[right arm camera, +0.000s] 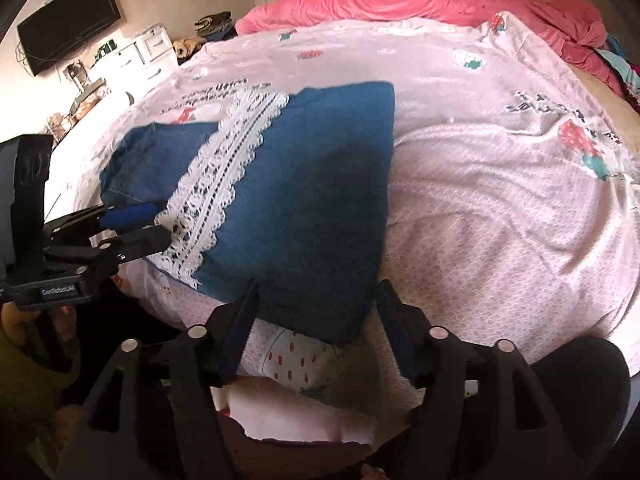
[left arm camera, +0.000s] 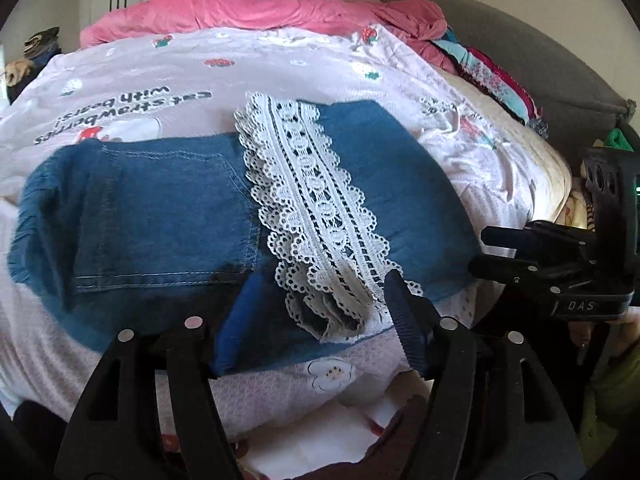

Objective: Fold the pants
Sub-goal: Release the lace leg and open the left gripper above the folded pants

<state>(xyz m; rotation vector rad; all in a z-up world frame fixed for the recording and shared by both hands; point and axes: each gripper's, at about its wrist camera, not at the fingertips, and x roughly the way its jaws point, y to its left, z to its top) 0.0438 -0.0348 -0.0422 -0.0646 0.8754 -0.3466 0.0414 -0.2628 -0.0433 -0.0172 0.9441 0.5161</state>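
Blue denim pants [left arm camera: 168, 208] with a white lace band [left arm camera: 316, 204] lie folded flat on the pale pink bedsheet [left arm camera: 360, 76]. My left gripper [left arm camera: 320, 312] is open, its fingers straddling the near end of the lace at the pants' near edge. My right gripper [right arm camera: 316, 320] is open, its fingers astride the near right corner of the pants [right arm camera: 312, 200]. The left gripper [right arm camera: 156, 224] shows in the right wrist view at the lace band [right arm camera: 224, 176]. The right gripper [left arm camera: 488, 252] shows in the left wrist view at the pants' right edge.
A crumpled pink blanket [left arm camera: 248, 8] lies at the far end of the bed. Colourful clothes [left arm camera: 492, 76] are piled by the grey headboard [left arm camera: 532, 44] on the right. A wall TV [right arm camera: 68, 24] and white drawers [right arm camera: 140, 60] stand left of the bed.
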